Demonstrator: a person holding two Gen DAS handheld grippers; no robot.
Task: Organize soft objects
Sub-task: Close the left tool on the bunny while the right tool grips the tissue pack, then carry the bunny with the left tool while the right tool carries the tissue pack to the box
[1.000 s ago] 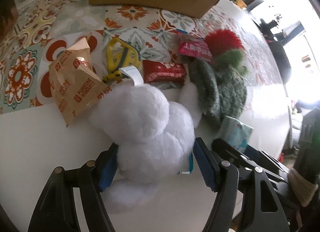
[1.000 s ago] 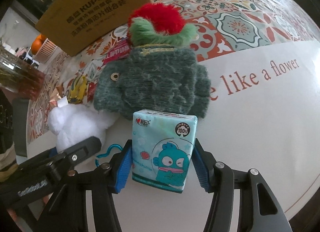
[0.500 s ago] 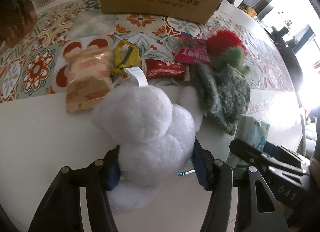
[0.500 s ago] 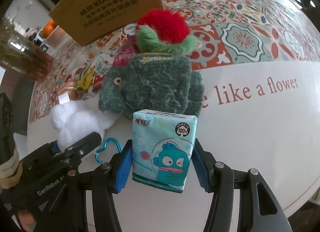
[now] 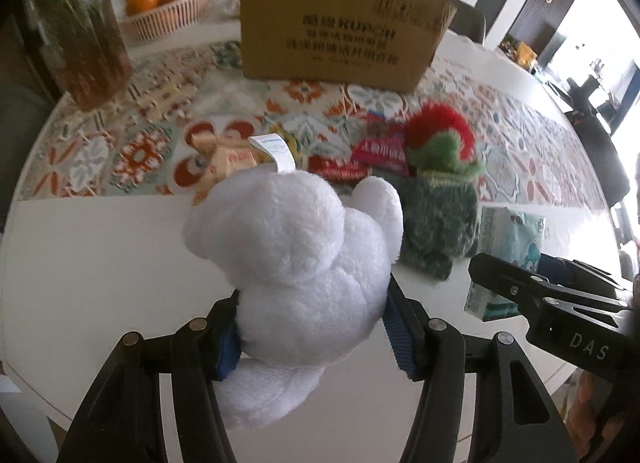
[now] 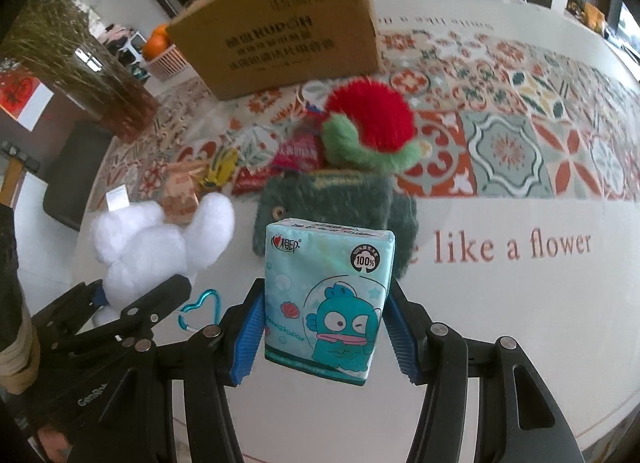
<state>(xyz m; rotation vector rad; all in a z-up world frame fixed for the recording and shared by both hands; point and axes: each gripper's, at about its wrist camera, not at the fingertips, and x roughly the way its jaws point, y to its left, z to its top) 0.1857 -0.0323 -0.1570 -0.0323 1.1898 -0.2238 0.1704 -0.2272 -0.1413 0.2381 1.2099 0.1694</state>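
Observation:
My left gripper [image 5: 312, 327] is shut on a white plush toy [image 5: 296, 263], its blue pads pressing into the plush's lower body; the toy hangs above the white table edge. In the right wrist view the same plush [image 6: 160, 239] shows at the left, with a blue heart-shaped clip [image 6: 200, 307] dangling from it. My right gripper [image 6: 324, 327] is shut on a teal tissue pack [image 6: 326, 299] with a cartoon fish, held off the table. Behind it lies a green knitted pouch [image 6: 332, 195] with a red and green pompom [image 6: 368, 123].
A cardboard box [image 5: 340, 23] stands at the back on the patterned tablecloth [image 6: 500, 151]. A tan snack packet [image 5: 228, 159], red packets [image 5: 340, 169] and a yellow toy [image 6: 220, 171] lie before it. A glass vase [image 5: 76, 35] and an orange basket [image 5: 168, 3] stand at the far left.
The left jaws closed in on the white plush, then both grippers rose with the plush and the tissue pack. Both views tilted up, bringing the whole box and the vase into sight.

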